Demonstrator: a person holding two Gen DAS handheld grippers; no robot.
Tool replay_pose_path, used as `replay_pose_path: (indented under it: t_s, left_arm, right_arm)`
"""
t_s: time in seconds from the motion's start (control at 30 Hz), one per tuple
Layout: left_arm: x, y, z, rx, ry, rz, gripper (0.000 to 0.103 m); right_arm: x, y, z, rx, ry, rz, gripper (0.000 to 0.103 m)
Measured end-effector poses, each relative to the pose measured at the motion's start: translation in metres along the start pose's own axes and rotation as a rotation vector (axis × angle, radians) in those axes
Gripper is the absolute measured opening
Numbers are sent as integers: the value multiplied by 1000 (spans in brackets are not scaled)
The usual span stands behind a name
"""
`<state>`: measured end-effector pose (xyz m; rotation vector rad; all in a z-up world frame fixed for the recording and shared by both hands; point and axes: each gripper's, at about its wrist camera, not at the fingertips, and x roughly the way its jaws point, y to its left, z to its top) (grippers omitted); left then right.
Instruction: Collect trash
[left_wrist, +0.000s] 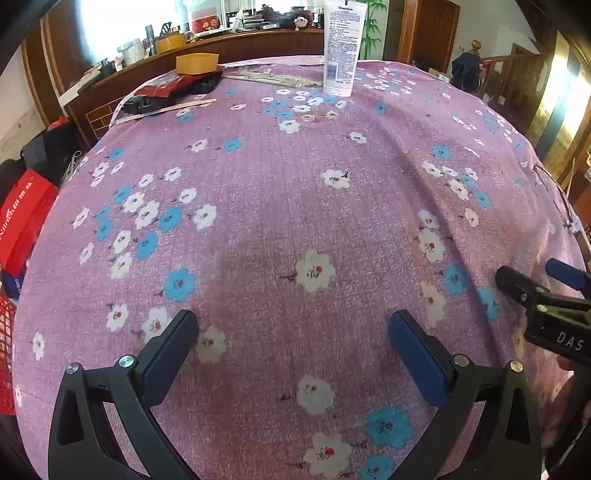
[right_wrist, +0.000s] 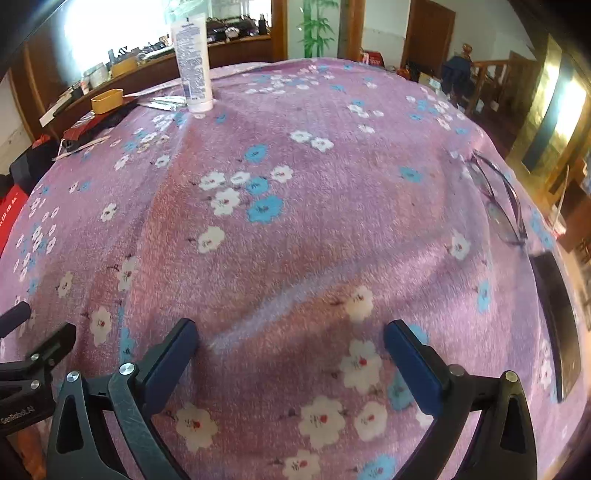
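Both grippers hover over a table covered by a purple flowered cloth (left_wrist: 295, 221). My left gripper (left_wrist: 293, 328) is open and empty above the near part of the cloth. My right gripper (right_wrist: 290, 334) is open and empty too; it also shows at the right edge of the left wrist view (left_wrist: 532, 280). At the far left corner lie flat wrappers and paper strips (left_wrist: 266, 78), a red packet (left_wrist: 166, 88) and a thin wooden stick (left_wrist: 166, 109). The same litter shows in the right wrist view (right_wrist: 166, 101). No trash bin is in view.
A white lotion tube (left_wrist: 340, 48) stands upright at the far side, also in the right wrist view (right_wrist: 194, 62). A yellow tape roll (left_wrist: 197, 62) sits on a dark object. Eyeglasses (right_wrist: 498, 199) and a dark phone (right_wrist: 557, 321) lie at the right edge. A red bag (left_wrist: 26, 221) stands left of the table.
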<state>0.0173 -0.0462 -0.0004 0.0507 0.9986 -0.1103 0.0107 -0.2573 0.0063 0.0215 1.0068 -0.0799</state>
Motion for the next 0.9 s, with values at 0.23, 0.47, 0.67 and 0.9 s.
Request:
replay_pose_path:
  t_s: [0.23,0.47,0.67,0.9]
  left_arm:
    - [3,1,1,-2,1,-5,103]
    - [3,1,1,-2,1,-5,103]
    - [3,1,1,-2,1,-5,103]
    - [3,1,1,-1,1,-4,103]
  right_arm:
    - [2,0,2,6,2,-3,103]
    - [2,0,2,5,2,-3,103]
    - [2,0,2,6,2,-3,103]
    - [1,0,2,6,2,-3,103]
